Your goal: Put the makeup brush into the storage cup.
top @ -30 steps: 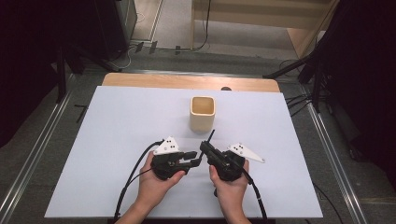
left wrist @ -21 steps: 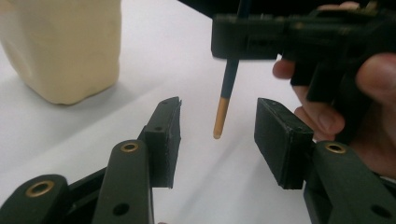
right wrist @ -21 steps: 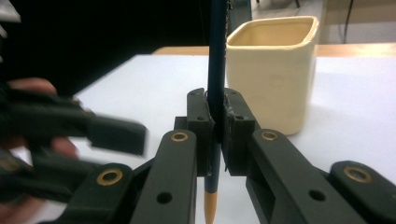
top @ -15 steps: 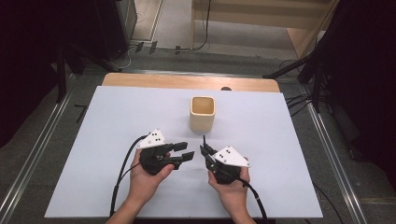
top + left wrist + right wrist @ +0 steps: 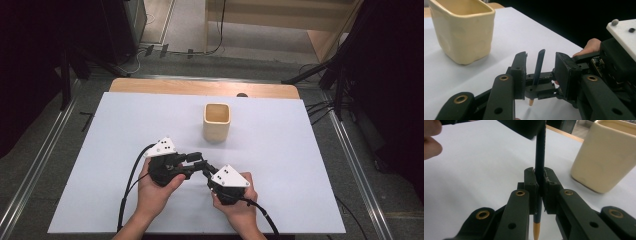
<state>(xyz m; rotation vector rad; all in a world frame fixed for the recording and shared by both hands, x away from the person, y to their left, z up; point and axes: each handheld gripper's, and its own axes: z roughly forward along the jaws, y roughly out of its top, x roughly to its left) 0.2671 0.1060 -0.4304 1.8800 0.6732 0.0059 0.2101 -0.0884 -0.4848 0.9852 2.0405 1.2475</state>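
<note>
The white-covered table (image 5: 115, 150) lies wide and bare around both claws, with its wooden far edge (image 5: 200, 87) well beyond them and its near edge just behind the person's wrists. The square cream ceramic cup (image 5: 217, 121), open at the top, stands upright ahead of the claws, apart from both. A second ago the two grippers sat farther up the table toward the cup; both have since drawn back toward the person, and the right one has dropped to the right and nearer the table's near edge. The left gripper (image 5: 192, 162) has its jaws set partly apart on either side of the pencil's upper end; they have just been closing, but in the left gripper view a gap shows on both sides of the shaft, so the pads do not yet press. The right gripper (image 5: 204, 168) is clamped tight on the slim dark-blue pencil with a bare wooden tip (image 5: 539, 170), held upright with the tip pointing down below its jaws. Judged from this, a handover is under way, the left claw about to take the top of the pencil (image 5: 537, 67). Open room lies to either side and ahead; the cup is the only obstacle, and the two claws crowd each other, nearly touching.
</note>
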